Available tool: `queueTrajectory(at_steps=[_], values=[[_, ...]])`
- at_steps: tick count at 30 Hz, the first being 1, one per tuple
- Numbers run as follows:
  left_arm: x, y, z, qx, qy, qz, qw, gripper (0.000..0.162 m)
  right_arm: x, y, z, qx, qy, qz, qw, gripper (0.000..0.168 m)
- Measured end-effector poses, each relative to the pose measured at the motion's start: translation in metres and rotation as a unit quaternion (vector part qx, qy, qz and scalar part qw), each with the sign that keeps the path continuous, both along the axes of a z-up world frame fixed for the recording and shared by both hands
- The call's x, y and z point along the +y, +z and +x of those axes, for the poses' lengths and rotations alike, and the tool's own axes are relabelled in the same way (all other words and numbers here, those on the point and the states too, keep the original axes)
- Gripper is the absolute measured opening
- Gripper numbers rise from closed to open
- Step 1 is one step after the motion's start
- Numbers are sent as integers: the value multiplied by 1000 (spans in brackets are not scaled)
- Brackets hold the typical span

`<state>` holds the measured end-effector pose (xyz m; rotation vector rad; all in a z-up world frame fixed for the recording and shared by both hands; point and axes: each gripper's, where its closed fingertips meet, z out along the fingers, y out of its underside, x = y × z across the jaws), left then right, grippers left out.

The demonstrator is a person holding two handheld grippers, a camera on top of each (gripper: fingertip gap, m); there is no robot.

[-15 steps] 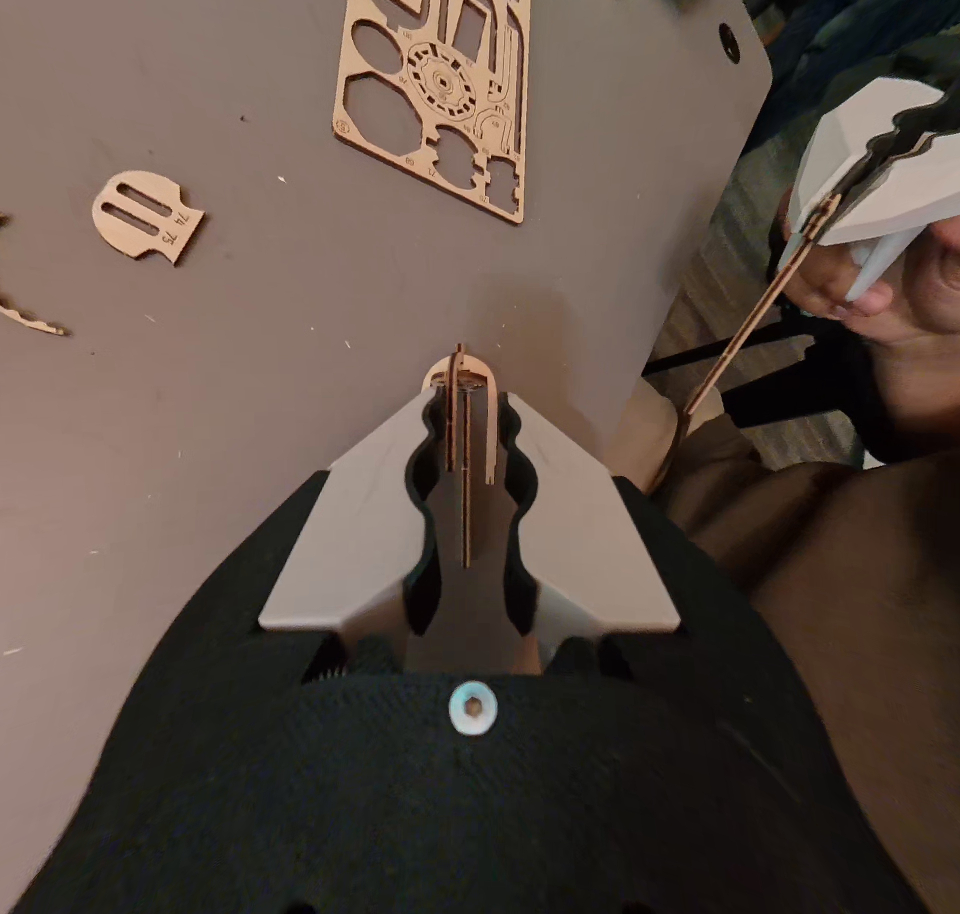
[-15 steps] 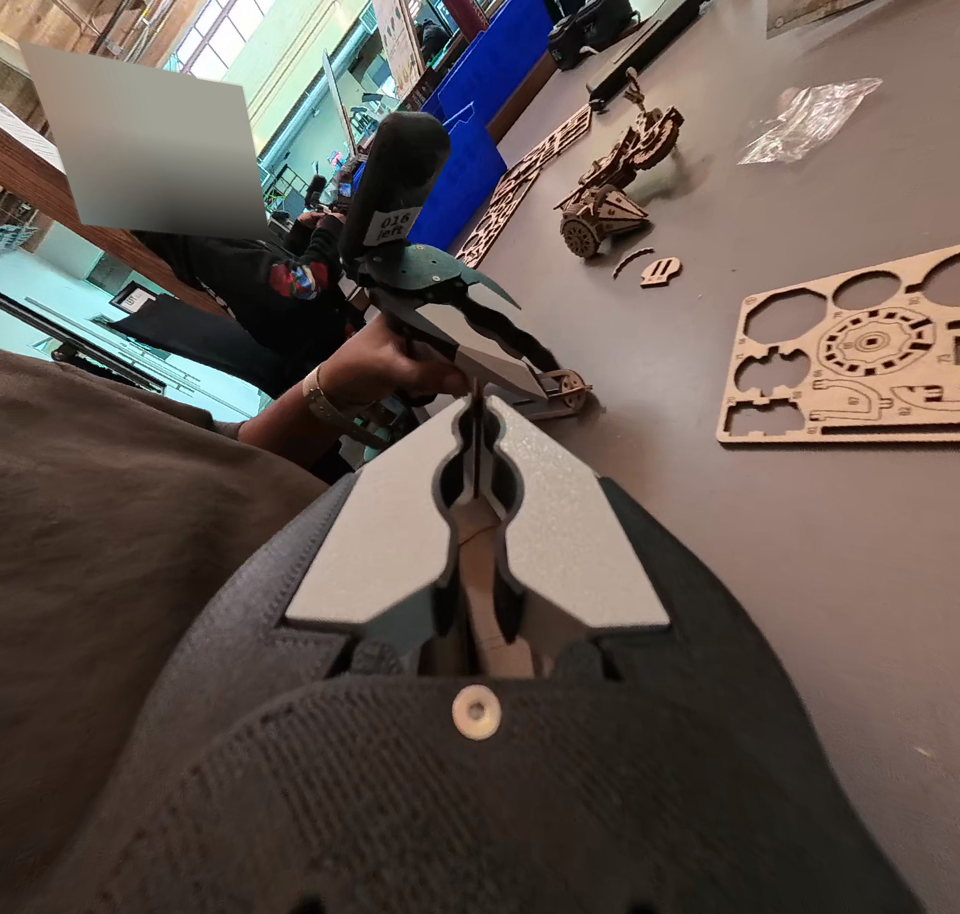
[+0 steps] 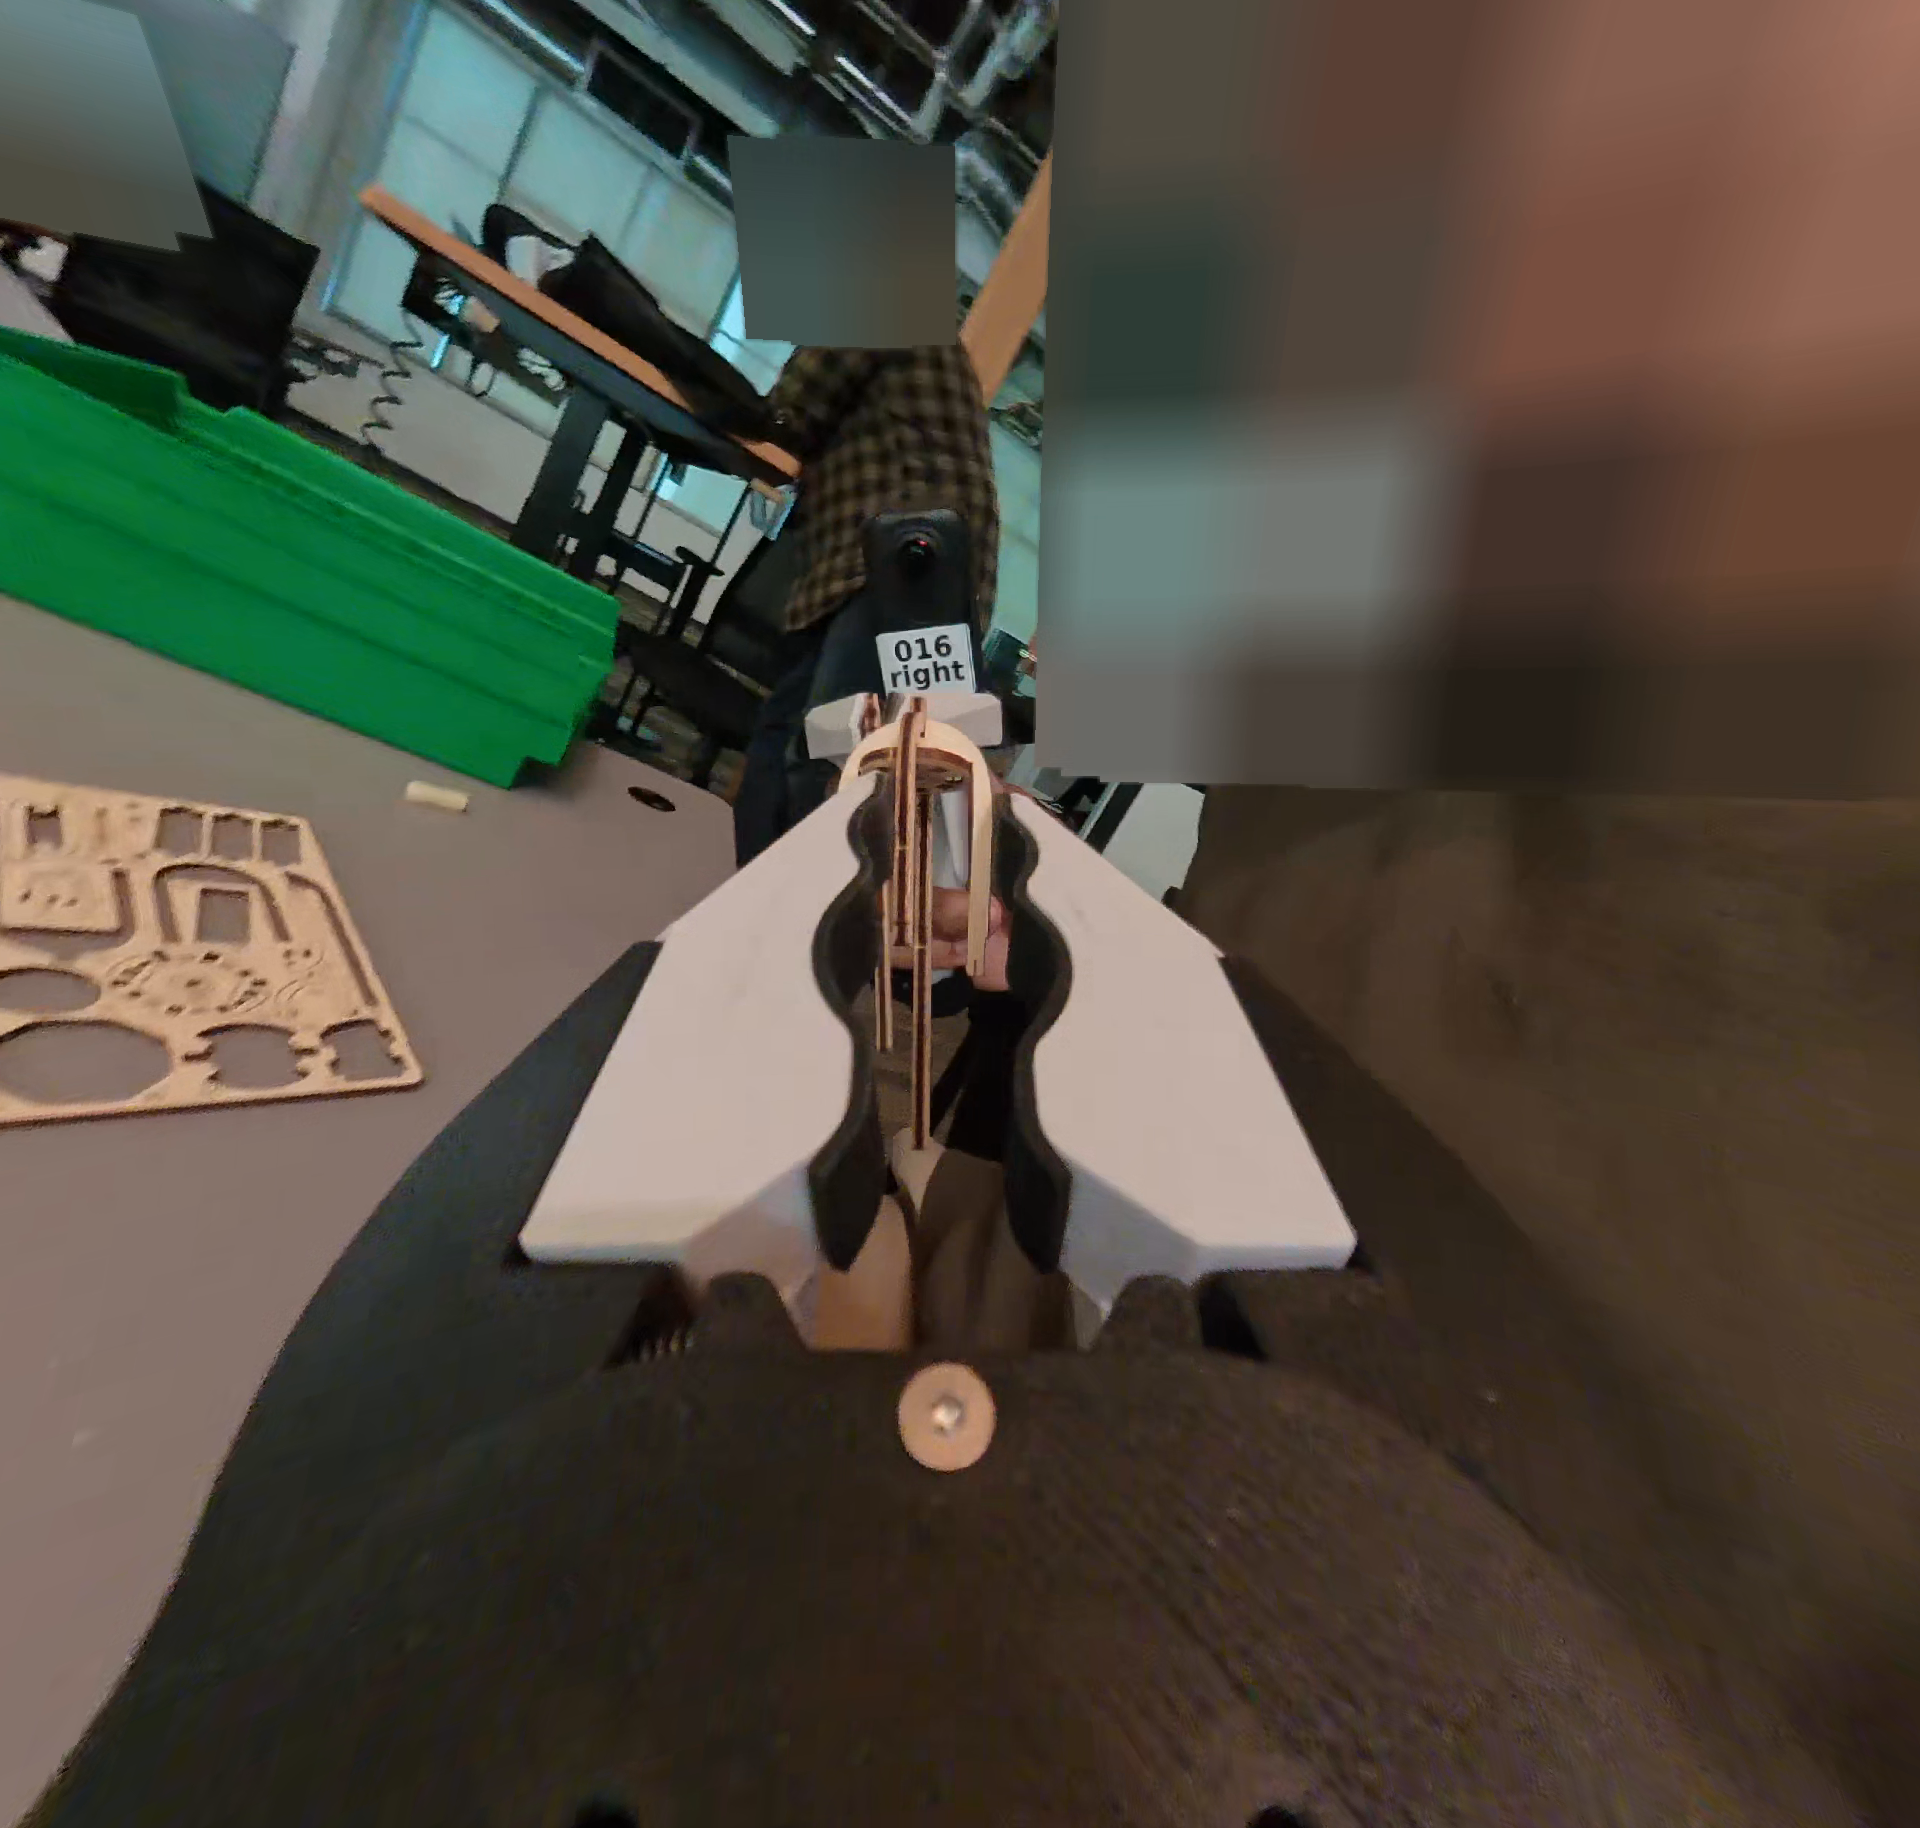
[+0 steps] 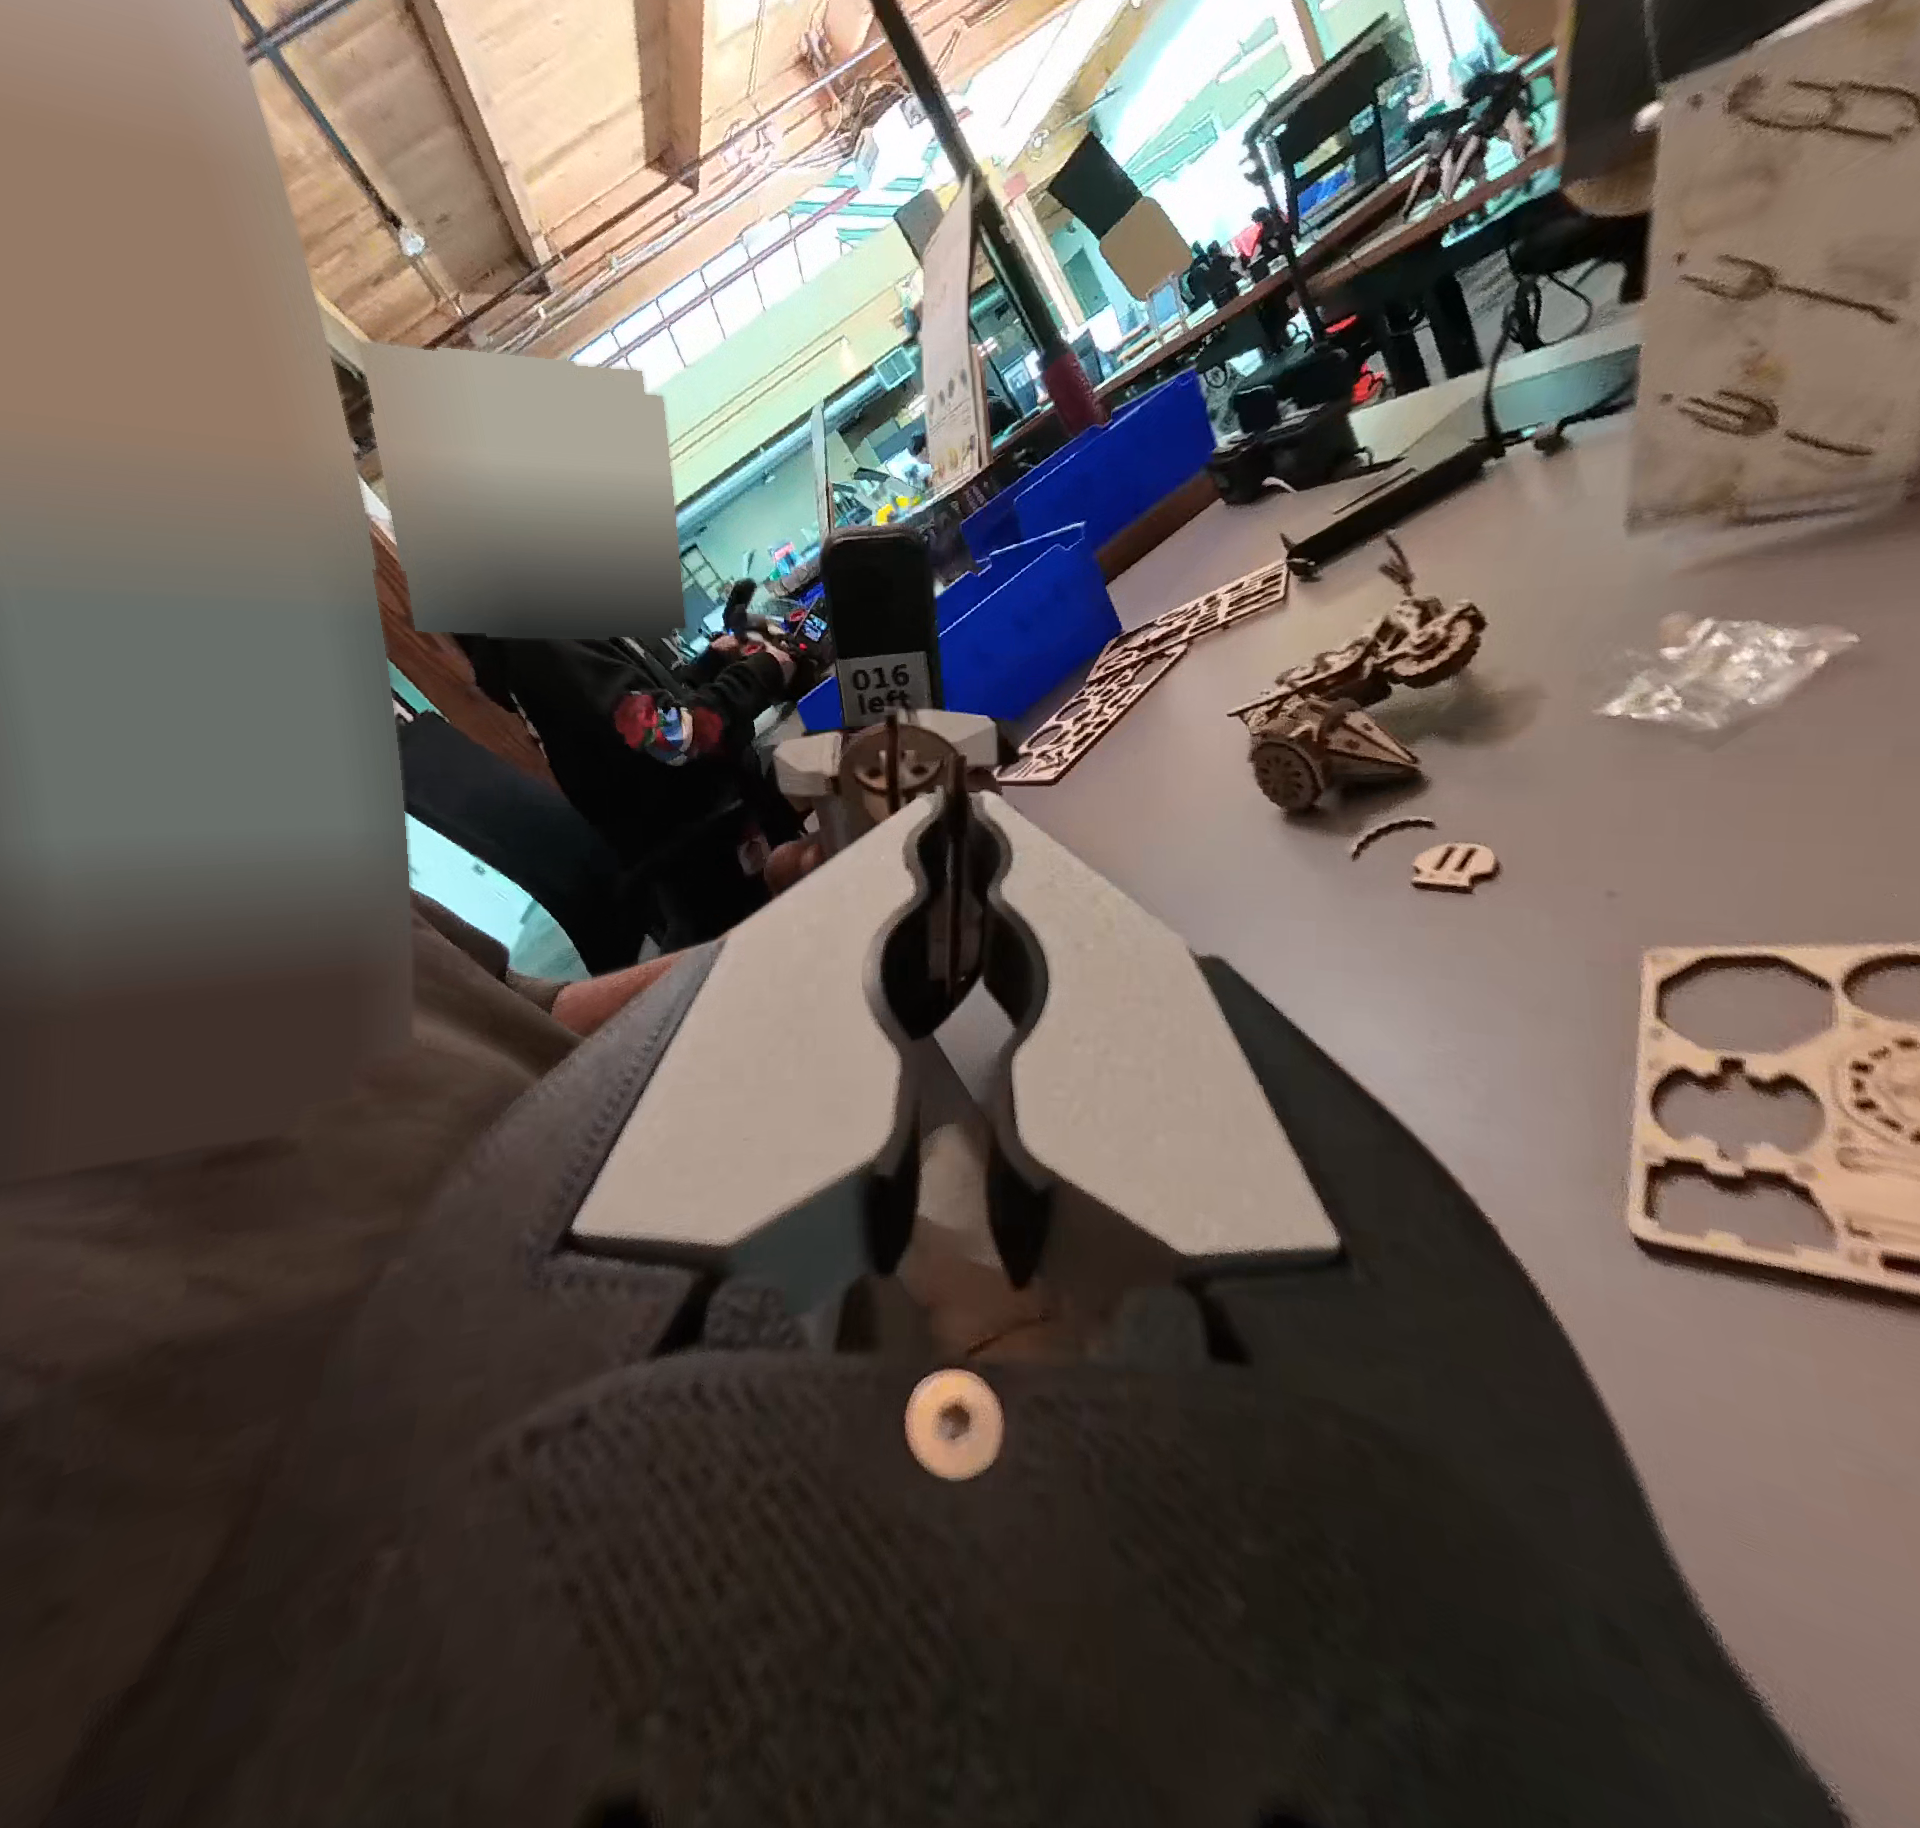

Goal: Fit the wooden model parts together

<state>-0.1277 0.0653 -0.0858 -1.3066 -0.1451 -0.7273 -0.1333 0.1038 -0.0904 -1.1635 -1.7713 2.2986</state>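
Plywood parts meet nose to nose between two raised tools.

The left tool [image 3: 928, 791] clamps an arched wooden assembly [image 3: 920, 843] edge-on; the right tool [image 4: 951, 802] pinches a thin wooden strip [image 4: 951, 895], apparently touching the assembly at 12 o'clock. On the grey desk [image 4: 1558, 1466], a punched parts sheet [image 4: 1787, 1113] lies at 3 o'clock, a half-built wooden model [image 4: 1351, 687] at 1 o'clock.

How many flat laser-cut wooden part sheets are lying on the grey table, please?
2: one flat laser-cut wooden part sheet near the right gripper, another sheet by the blue bins. More may be hidden.
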Motion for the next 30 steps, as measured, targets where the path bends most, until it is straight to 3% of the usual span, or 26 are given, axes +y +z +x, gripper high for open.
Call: queueTrajectory(at_steps=[3,10,30], values=[[0,6,10,7,-18,19,1000,17,-12,1,7,21,6,30,999,0],[3,7,25,16,-51,23,998,17,-14,11,20,38,31,8,999,0],[3,8,29,-17,-80,37,996,16,-23,8,25,59,47,27,997,0]])
